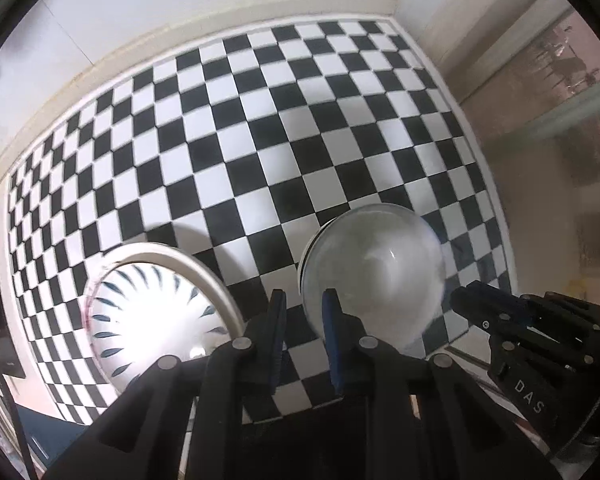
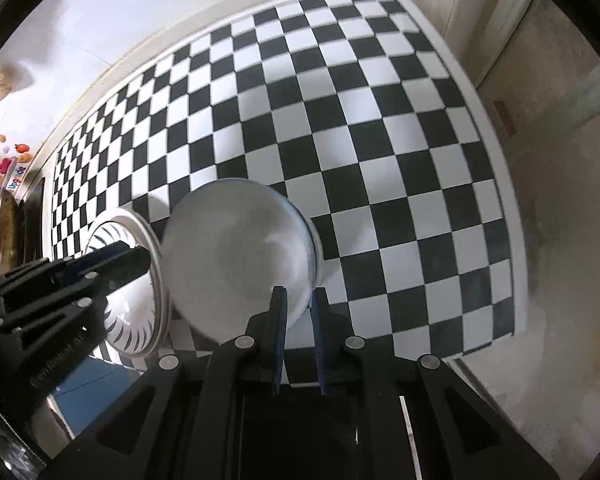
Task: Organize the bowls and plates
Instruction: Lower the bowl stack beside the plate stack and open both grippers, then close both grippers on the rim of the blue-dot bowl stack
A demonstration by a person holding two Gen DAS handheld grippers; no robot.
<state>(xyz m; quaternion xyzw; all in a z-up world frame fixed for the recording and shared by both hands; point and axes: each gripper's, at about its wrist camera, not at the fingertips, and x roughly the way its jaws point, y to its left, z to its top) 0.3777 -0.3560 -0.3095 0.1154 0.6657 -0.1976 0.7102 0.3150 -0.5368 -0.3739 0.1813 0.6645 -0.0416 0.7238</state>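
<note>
At the far left edge of the right wrist view, bright stickers (image 2: 0,168) show on a pale wall. The table is covered by a black-and-white checked cloth (image 1: 260,140) with a white border, and both bowls are at its near side.

The patterned bowl (image 1: 148,312) is furthest left. It is white inside, with dark blue dashes fanning round the wall and a plain broad rim. It sits tilted, with its opening turned towards the left gripper's camera, and its right rim runs down behind that gripper's left finger.

The left gripper (image 1: 305,332) points down at the cloth, its two blue-padded fingers drawn close together. Only checked squares show in the narrow slot between them. In the right wrist view its tips lie at the patterned bowl's rim, but I cannot tell whether that rim is pinched.

Just to the right, touching or nearly touching the patterned bowl's rim, is the plain white bowl (image 1: 376,272). It is tipped up on edge, so its smooth inside faces the right wrist camera and its rounded outside faces the left.

The right gripper (image 2: 299,316) is pressed onto this bowl's near right rim, with the edge of the bowl passing between its pads. In the left wrist view the same gripper reaches in from the right to the bowl's right side.

Beyond the cloth's right border lies a beige floor (image 2: 560,200).
</note>
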